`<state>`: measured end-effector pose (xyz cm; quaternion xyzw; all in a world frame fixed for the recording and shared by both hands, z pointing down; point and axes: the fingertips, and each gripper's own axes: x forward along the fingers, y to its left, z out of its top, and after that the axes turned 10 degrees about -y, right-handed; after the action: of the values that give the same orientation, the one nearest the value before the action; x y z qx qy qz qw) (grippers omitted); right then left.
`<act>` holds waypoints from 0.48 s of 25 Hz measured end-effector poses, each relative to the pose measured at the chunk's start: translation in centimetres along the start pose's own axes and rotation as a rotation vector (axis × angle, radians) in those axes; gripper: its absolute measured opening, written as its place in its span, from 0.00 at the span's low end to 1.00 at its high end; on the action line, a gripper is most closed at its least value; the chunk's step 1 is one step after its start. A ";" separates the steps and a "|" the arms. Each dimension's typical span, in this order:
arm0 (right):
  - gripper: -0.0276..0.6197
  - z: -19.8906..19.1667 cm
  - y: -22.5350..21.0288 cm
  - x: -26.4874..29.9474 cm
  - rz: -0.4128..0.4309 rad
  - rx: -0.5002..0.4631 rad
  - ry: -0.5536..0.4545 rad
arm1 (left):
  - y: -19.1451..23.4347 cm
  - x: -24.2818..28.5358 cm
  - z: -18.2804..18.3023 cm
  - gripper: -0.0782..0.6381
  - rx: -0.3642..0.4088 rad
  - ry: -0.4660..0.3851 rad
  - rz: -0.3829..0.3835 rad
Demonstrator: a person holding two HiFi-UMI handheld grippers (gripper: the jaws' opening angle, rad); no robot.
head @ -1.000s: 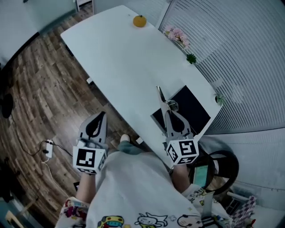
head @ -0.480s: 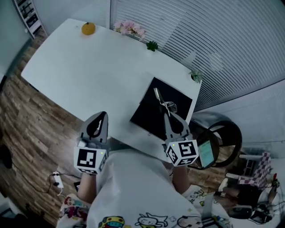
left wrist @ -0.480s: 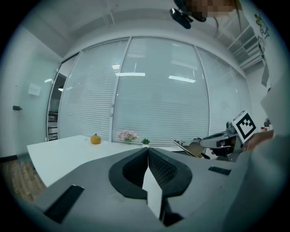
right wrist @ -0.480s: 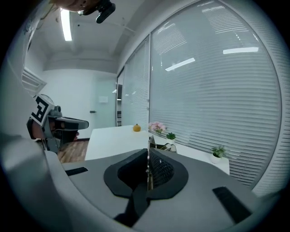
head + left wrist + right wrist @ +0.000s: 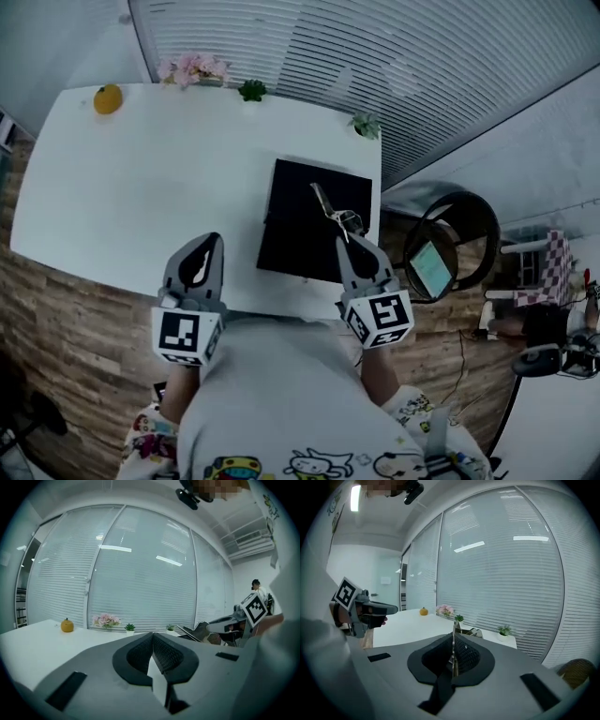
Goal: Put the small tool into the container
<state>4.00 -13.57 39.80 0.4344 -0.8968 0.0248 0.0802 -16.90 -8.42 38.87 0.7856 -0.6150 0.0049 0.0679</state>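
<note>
Sticking out past the right gripper [image 5: 345, 242] tips: small tool [image 5: 328, 203], thin metal, pinched edge-on by jaws closed on it. From the head view it overlaps the right part of the black container [image 5: 291, 234]; contact can't be told. Container lies flat on the white table [image 5: 141, 187], near its right end. Left gripper [image 5: 210, 240] has jaws pressed together with nothing between, over the table's near edge, left of the container. Orange [image 5: 108, 98] and pink flowers [image 5: 192, 67] sit at the far edge.

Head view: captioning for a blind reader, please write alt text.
Seen from above, the right gripper holds a small tool over a black container on a white table. The left gripper, shut and empty, hovers near the table's front edge.
</note>
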 end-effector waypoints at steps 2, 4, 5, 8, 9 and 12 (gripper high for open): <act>0.05 -0.2 -0.1 -0.4 -0.047 0.009 0.008 | 0.0 0.8 -0.4 0.12 -0.002 0.008 -0.052; 0.05 -0.3 0.0 -1.1 -0.088 0.016 0.017 | -0.2 1.2 -0.6 0.12 -0.006 0.015 -0.105; 0.05 -0.4 0.1 -1.4 -0.104 0.017 0.020 | -0.2 1.5 -0.4 0.12 -0.006 0.012 -0.120; 0.05 -0.5 0.2 -2.4 -0.145 0.021 0.027 | -0.5 2.0 -0.5 0.12 -0.006 0.011 -0.168; 0.05 -0.6 0.2 -2.7 -0.157 0.024 0.029 | -0.6 2.1 -0.6 0.12 -0.006 0.017 -0.187; 0.05 -0.7 0.4 -3.3 -0.183 0.028 0.033 | -1.2 2.7 -0.5 0.12 -0.005 0.023 -0.228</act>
<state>5.74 -10.66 39.94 0.5152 -0.8515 0.0372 0.0906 -15.06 -10.65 39.51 0.8501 -0.5210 0.0045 0.0768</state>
